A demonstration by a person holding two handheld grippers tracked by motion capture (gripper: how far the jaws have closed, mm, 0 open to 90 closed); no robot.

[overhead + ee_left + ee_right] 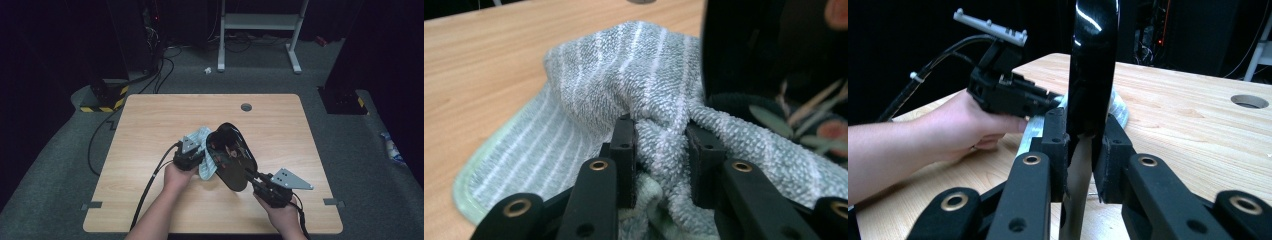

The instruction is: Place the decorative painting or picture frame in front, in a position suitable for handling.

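Note:
A glossy black oval plate (pixel 231 156) with a leaf and flower pattern stands tilted on its edge at the table's middle. My right gripper (pixel 251 175) is shut on its near rim; in the right gripper view the plate (pixel 1091 65) rises edge-on between the two pads (pixel 1082 152). A pale green striped towel (pixel 205 159) lies bunched against the plate's left side. My left gripper (pixel 201 156) is shut on a fold of that towel (pixel 624 80), with the cloth pinched between its pads (pixel 659 162). The plate's patterned face (pixel 804 115) sits right of the towel.
The wooden table (pixel 165 120) has a round cable hole (pixel 246 107) near its far edge. Black cables (pixel 150 185) trail from the left gripper toward the near edge. A white frame (pixel 260 30) and dark equipment stand on the floor beyond.

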